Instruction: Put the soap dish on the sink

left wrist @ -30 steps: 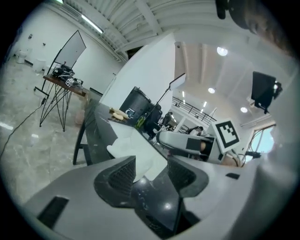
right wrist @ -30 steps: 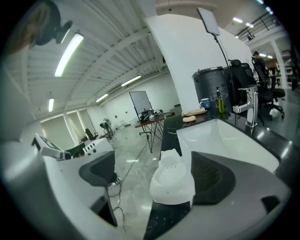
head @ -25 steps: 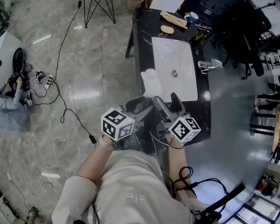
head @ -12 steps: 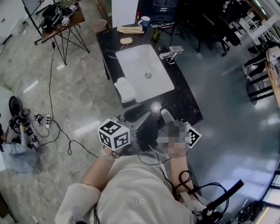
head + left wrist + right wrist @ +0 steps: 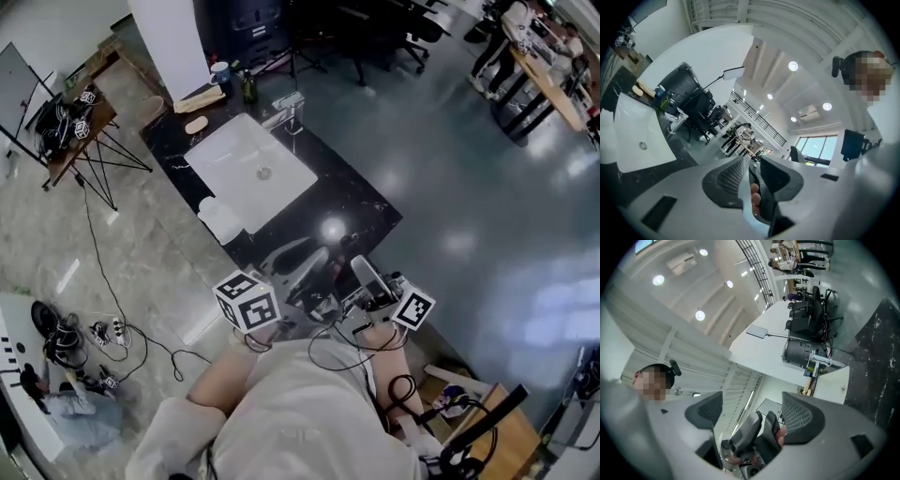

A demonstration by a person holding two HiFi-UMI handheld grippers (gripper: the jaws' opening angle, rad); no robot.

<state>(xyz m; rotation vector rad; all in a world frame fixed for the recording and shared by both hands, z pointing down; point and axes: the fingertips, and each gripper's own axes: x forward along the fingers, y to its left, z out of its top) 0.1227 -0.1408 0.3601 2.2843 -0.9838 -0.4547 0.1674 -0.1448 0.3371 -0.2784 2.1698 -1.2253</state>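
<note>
The white soap dish sits on the black counter, at the near left corner of the white sink basin. Both grippers hang off the counter's near end, close to the person's chest and apart from the dish. My left gripper has just been closing; its jaws stand a narrow gap apart with nothing between them. My right gripper has also narrowed a little but still gapes wide and empty. Its view points up at the ceiling, and the left gripper shows beyond its jaws.
A faucet stands at the basin's right side. At the counter's far end lie a bar of soap, a cup and a dark bottle. Cables trail over the floor to the left, beside a small stand.
Both grippers have drawn back from over the counter's near end toward the person and risen. The head view has swung, so the counter now lies further off. The soap dish has not moved.
</note>
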